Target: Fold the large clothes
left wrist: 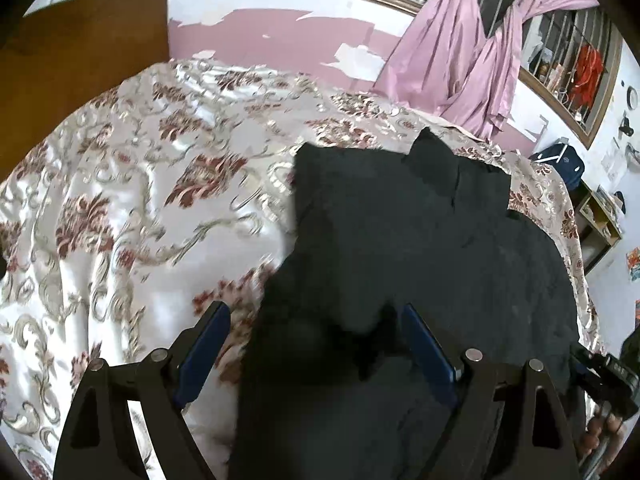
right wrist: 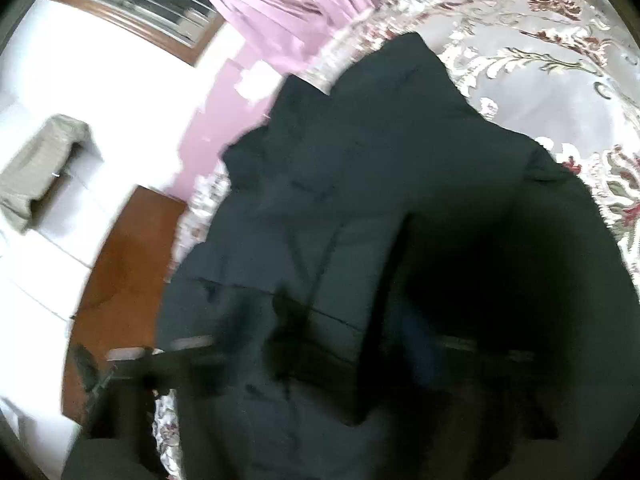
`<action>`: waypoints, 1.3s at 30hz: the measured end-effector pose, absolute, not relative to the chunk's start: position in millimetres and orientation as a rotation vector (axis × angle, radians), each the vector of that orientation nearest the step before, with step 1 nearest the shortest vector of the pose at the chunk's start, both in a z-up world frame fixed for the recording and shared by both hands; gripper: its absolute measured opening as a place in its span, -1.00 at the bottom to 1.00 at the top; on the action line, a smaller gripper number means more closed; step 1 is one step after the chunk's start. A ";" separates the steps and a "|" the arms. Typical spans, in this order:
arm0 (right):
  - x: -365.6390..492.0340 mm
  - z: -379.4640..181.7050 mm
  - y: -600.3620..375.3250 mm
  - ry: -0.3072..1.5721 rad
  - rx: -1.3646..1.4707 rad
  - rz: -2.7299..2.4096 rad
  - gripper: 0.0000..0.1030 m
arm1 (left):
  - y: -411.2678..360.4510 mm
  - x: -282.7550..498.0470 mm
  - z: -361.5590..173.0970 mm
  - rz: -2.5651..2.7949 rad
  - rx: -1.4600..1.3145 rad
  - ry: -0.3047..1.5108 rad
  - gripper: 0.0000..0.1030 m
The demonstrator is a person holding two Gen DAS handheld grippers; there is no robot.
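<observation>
A large black garment (left wrist: 420,248) lies on a bed with a white and red floral cover (left wrist: 140,184). My left gripper (left wrist: 316,344) is wide open just above the garment's near edge; a fold of the cloth lies between its blue-padded fingers (left wrist: 208,344), which do not pinch it. In the right wrist view the same black garment (right wrist: 360,200) fills most of the frame and drapes over my right gripper, hiding its fingers. That view is blurred. The other gripper shows at the right edge of the left wrist view (left wrist: 604,380).
A brown wooden headboard (left wrist: 88,44) stands at the far left of the bed. A pink curtain (left wrist: 460,52) hangs at a barred window behind the bed. A wooden shelf (left wrist: 600,216) stands by the right wall. Bare floral bedcover lies to the left of the garment.
</observation>
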State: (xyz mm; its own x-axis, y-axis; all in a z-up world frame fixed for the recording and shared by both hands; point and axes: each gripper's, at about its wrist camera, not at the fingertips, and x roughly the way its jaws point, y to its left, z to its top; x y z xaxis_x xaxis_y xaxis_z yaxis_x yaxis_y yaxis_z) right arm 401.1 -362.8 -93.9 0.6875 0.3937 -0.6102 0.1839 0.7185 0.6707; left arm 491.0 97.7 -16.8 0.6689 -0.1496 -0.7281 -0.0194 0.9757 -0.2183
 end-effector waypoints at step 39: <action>523.9 -54.1 -292.6 0.812 -0.019 0.101 0.22 | -39.5 547.3 -58.7 -0.237 0.137 0.826 0.71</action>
